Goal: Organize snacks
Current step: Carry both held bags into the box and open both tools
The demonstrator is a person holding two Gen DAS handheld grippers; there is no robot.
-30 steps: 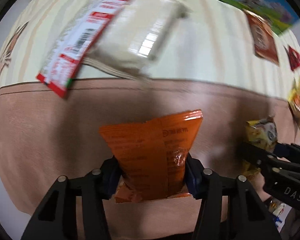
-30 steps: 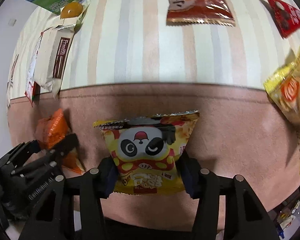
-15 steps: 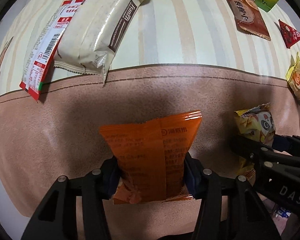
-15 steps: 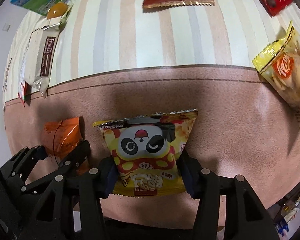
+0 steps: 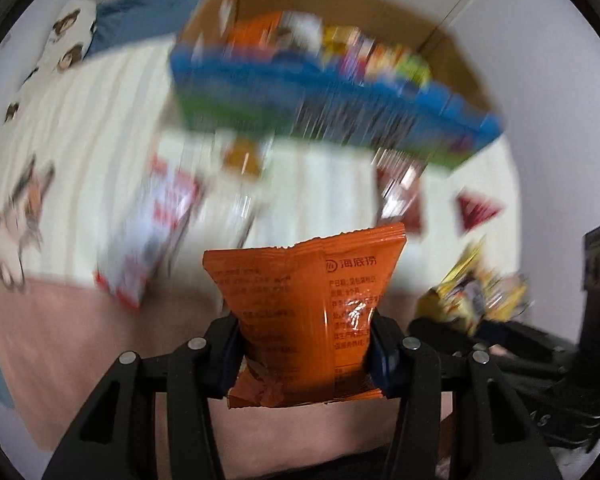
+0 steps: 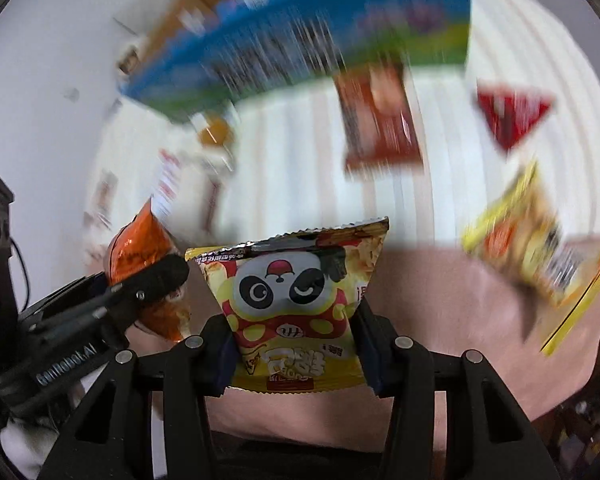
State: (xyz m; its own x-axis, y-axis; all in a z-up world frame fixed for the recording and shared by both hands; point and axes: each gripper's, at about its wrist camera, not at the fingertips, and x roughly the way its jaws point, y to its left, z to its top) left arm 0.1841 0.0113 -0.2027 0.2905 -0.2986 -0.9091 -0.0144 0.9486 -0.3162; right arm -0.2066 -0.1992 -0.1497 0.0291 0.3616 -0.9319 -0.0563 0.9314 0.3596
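Observation:
An orange snack packet stands upright between the fingers of my left gripper, which is shut on its lower half. My right gripper grips a yellow panda-print snack packet the same way, its jaws still closing with the pads pressing the packet's sides. Both packets hang above the bed. In the right wrist view the orange packet and the left gripper show at the left. The panda packet shows at the right of the left wrist view. A blue and green cardboard box holding several snacks stands at the back.
Loose snacks lie on the striped bedcover: a white and red packet, a brown-red packet, a red triangular packet, a yellow chip bag and a small orange item. A pink blanket covers the near part. The background is motion-blurred.
Both grippers have risen with their packets and tilted upward, so the blue and green box at the back has come into view. The loose snacks on the bed look farther away.

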